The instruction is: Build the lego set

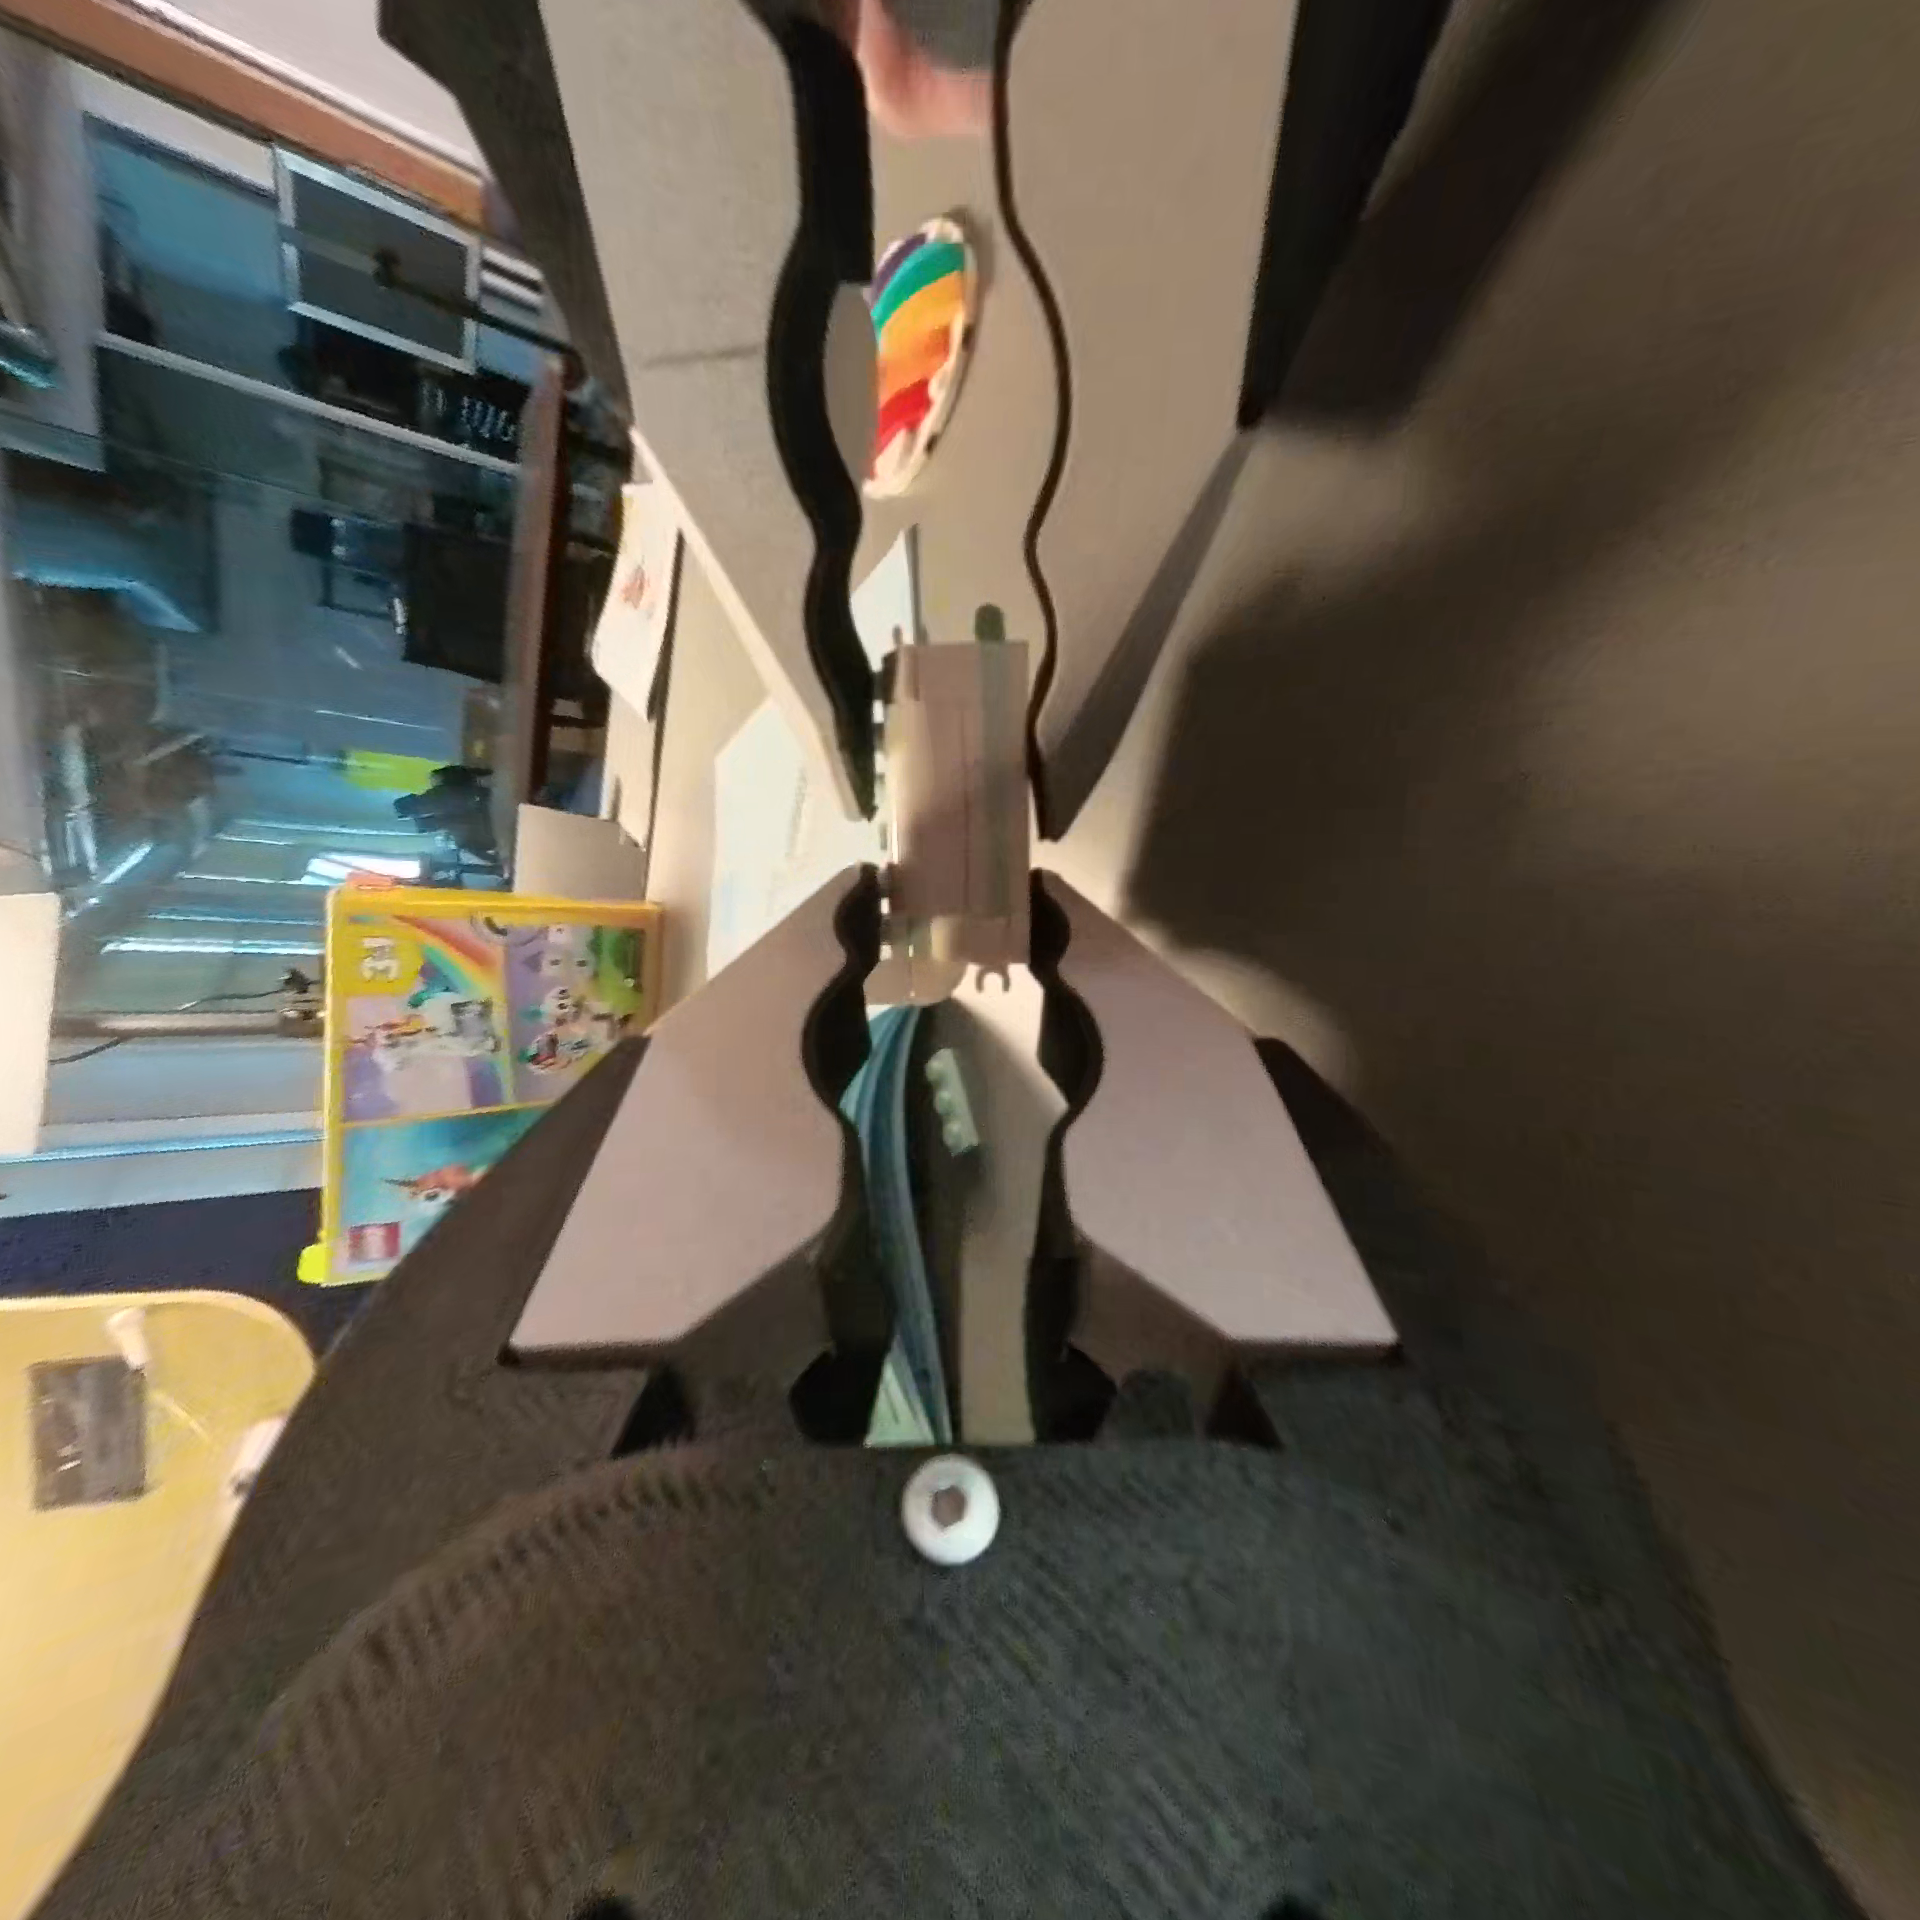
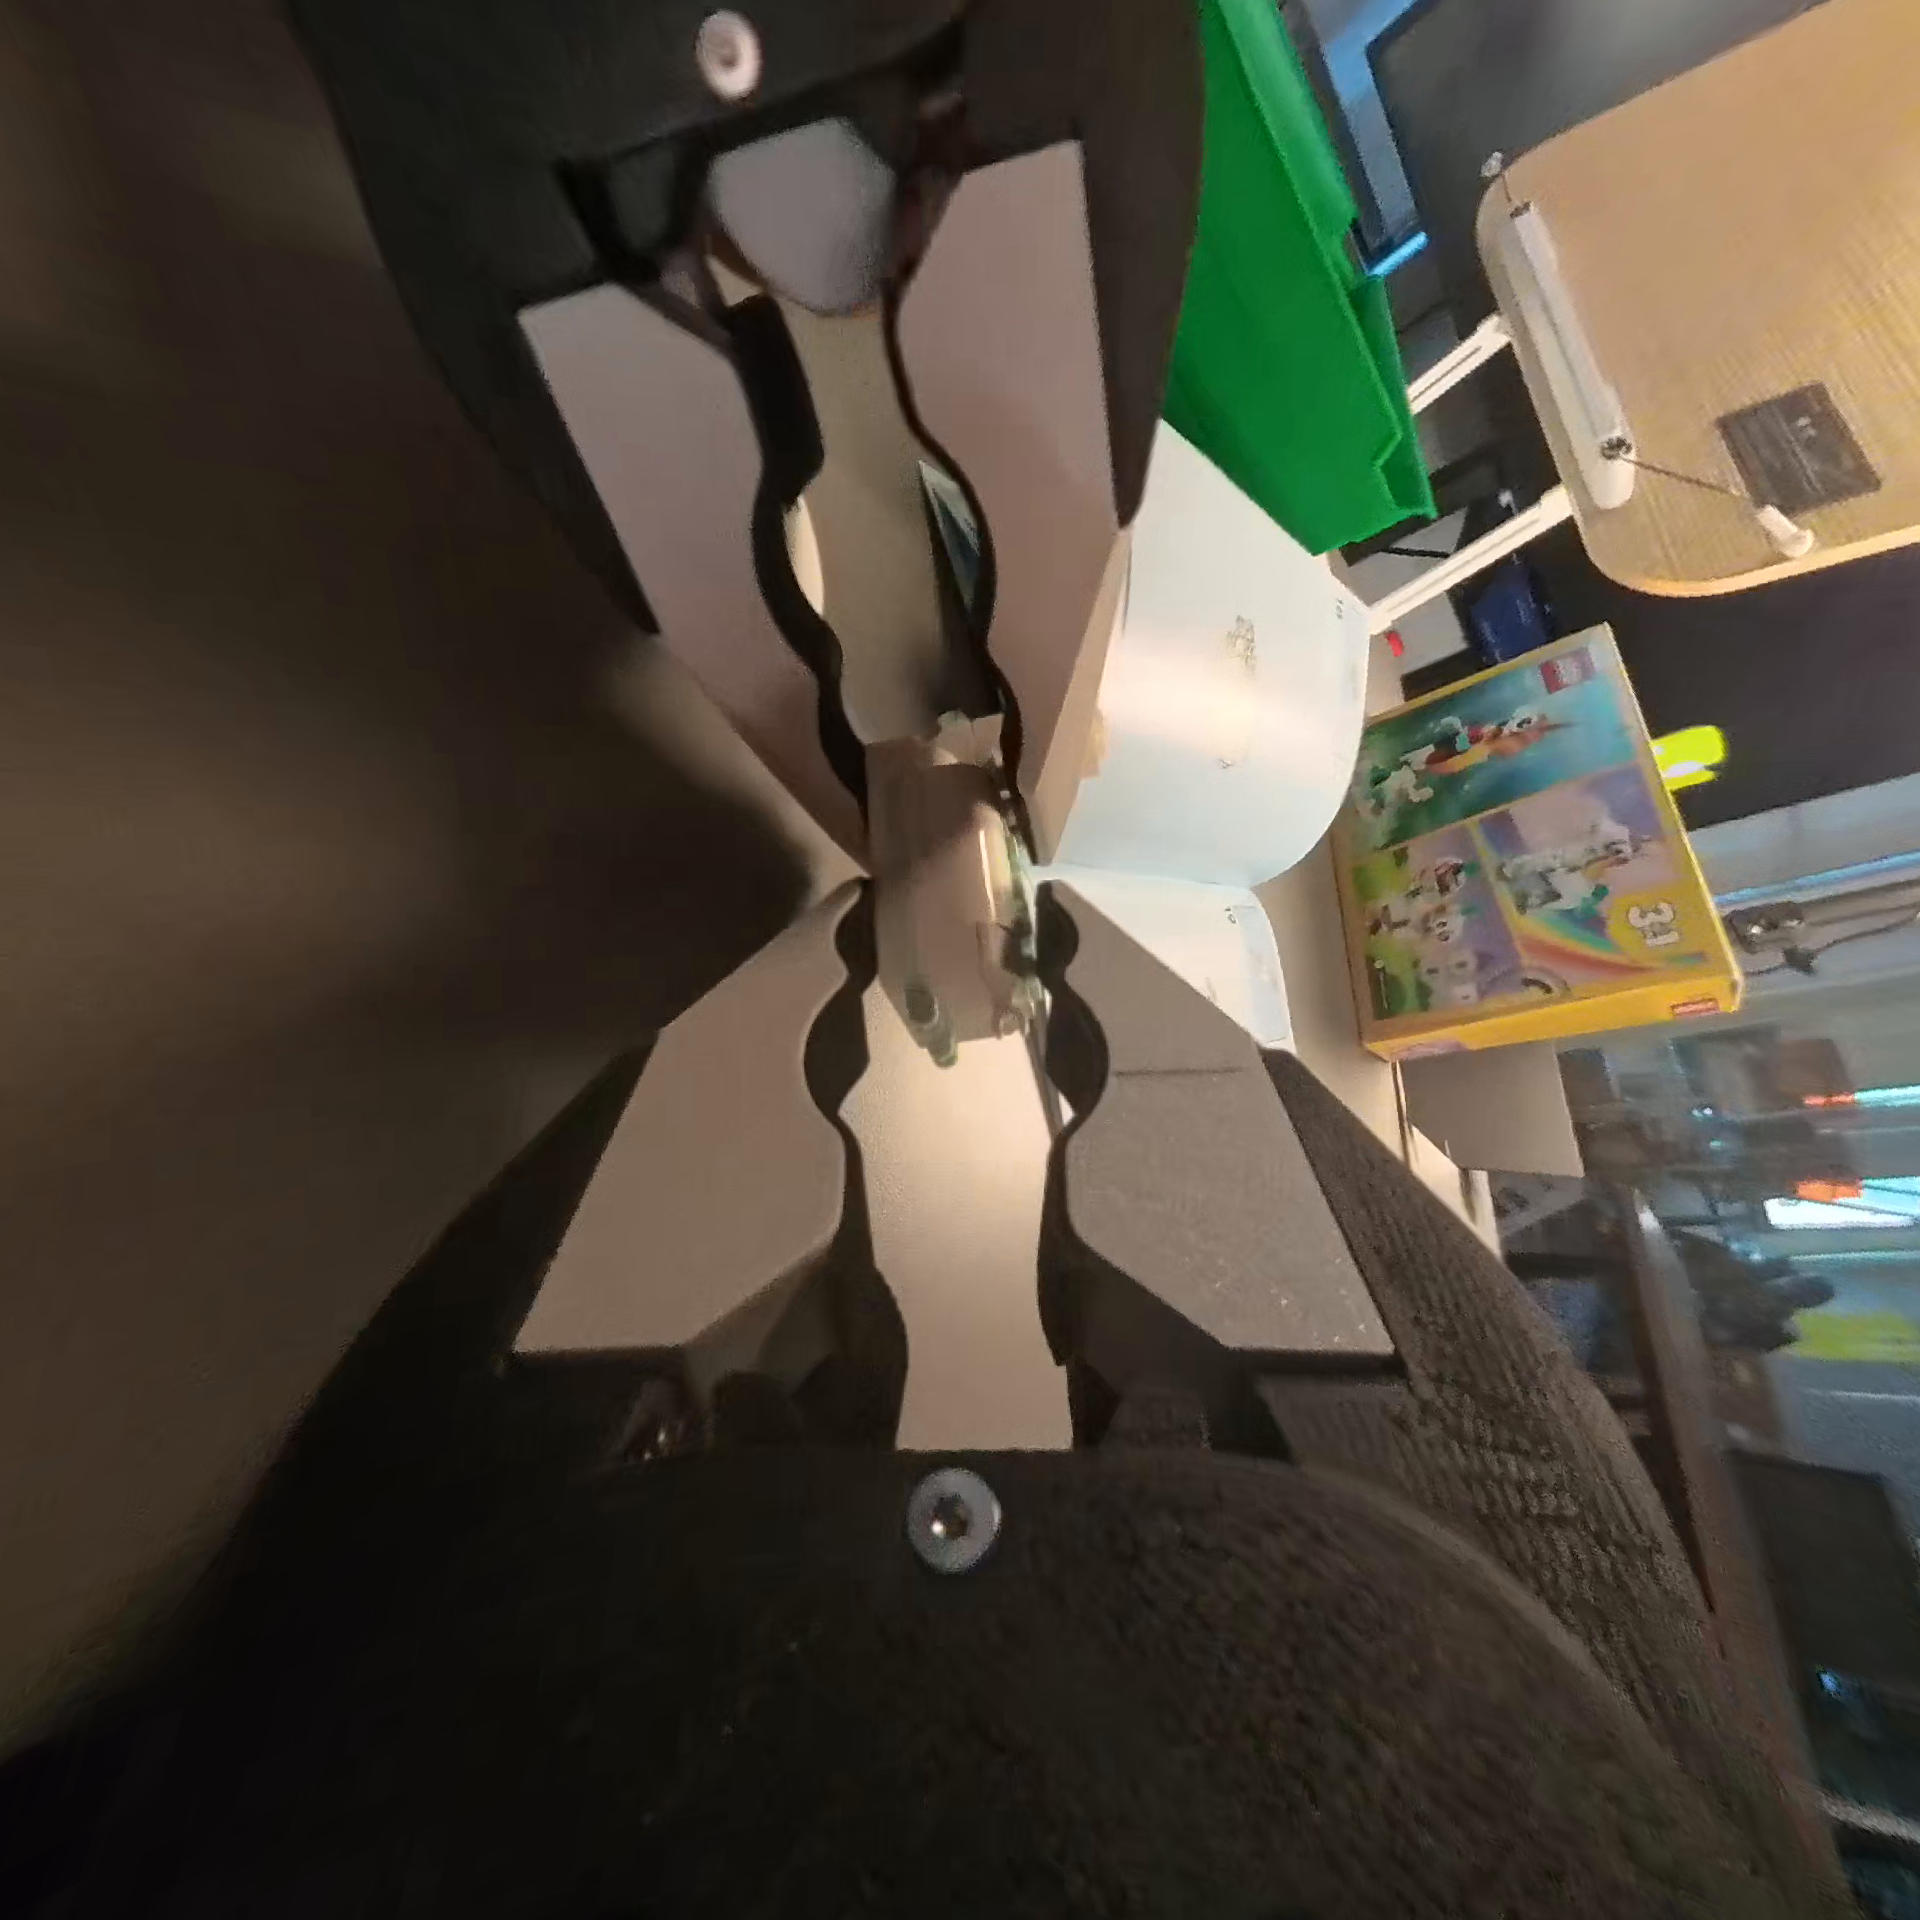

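Note:
A white lego assembly (image 1: 956,790) with a pale green strip is held in the air between my two grippers, which face each other tip to tip. In the left wrist view, my left gripper (image 1: 951,894) comes from the bottom and is shut on the assembly's near end. The right gripper (image 1: 951,826) comes from the top and grips its far end. In the right wrist view, my right gripper (image 2: 945,904) is shut on the same assembly (image 2: 935,862), and the left gripper (image 2: 940,826) faces it from above. A small green plate (image 1: 951,1112) and teal arched pieces (image 1: 894,1122) lie on the table below.
A rainbow lego piece (image 1: 920,353) lies on the pale table (image 1: 675,260). The open instruction booklet (image 2: 1216,727) and the yellow lego box (image 2: 1507,852) sit beside the work area; the box also shows in the left wrist view (image 1: 468,1060). A green bin (image 2: 1288,291) stands farther back. Less than 4 cm separates the two grippers' tips. About 6 cm separates my left fingertips from the small green plate (image 1: 951,1112).

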{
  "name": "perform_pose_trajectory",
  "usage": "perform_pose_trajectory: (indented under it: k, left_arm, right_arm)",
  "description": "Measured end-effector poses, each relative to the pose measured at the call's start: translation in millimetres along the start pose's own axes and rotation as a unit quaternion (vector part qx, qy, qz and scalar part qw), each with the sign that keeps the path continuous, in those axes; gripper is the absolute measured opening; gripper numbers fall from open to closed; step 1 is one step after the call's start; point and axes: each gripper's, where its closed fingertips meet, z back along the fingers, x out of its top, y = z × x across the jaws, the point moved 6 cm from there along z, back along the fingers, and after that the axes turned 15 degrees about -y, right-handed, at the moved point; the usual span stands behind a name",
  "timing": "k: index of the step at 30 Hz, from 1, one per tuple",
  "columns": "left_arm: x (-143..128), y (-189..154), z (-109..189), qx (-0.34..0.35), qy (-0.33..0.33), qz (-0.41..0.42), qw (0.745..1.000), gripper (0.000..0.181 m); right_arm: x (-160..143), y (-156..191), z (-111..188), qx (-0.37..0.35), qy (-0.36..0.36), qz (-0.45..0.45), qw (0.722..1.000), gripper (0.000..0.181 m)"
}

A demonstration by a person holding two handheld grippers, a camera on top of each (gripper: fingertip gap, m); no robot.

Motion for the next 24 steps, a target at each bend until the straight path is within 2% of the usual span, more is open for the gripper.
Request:
perform_pose_trajectory:
  k: [7, 13, 18, 21, 24]
  left_arm:
    - [-1, -2, 4, -0.046, -0.010, 0.003, 0.999, 0.027]
    - [-4, -3, 5, -0.028, -0.017, 0.033, 0.999, 0.027]
    - [-2, 1, 6, 0.008, -0.010, 0.051, 0.999, 0.045]
    - [-1, 2, 10, 0.014, -0.018, 0.047, 0.999, 0.042]
    - [1, -1, 13, 0.015, -0.021, 0.013, 1.000, 0.030]
  right_arm:
    - [4, 6, -1, 0.012, 0.006, 0.016, 1.000, 0.026]
    - [6, 8, -4, 0.007, 0.009, 0.032, 0.999, 0.025]
    - [5, 10, -5, 0.008, 0.011, 0.040, 0.999, 0.025]
    - [5, 8, -4, 0.001, 0.007, 0.036, 0.999, 0.025]
    - [5, 7, -3, -0.005, 0.003, 0.042, 0.999, 0.025]
